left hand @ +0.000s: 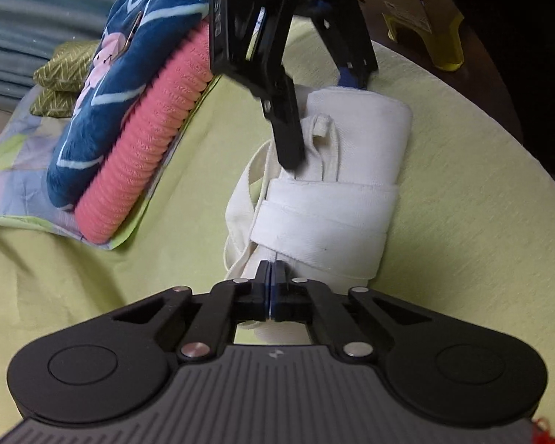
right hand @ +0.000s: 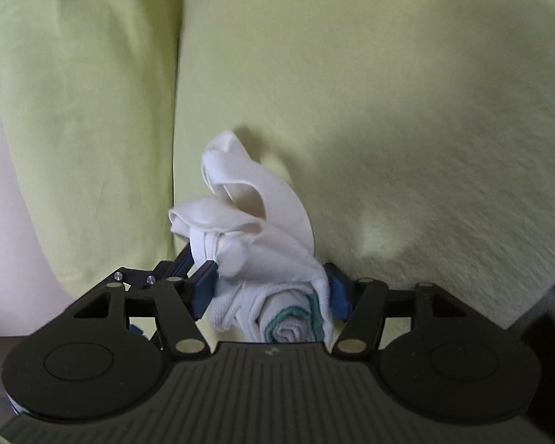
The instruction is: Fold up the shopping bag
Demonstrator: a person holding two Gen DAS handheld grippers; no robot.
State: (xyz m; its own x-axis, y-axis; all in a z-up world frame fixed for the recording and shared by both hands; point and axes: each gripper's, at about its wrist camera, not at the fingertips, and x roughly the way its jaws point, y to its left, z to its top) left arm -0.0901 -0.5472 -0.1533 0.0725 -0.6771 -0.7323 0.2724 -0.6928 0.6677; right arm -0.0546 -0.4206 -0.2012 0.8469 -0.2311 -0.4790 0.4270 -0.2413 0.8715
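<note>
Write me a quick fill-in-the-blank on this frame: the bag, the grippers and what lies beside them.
1. The rolled bag is ____ in colour.
2. It lies on a ____-coloured sheet.
3. The left gripper has its jaws ____.
4. The right gripper has the ____ end of the bag between its pads.

Missing words: white; light green; shut; rolled

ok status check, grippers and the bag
Left gripper shut on a strap. Right gripper straddles the rolled white bag's far end. Folded blankets alongside, clear.
</note>
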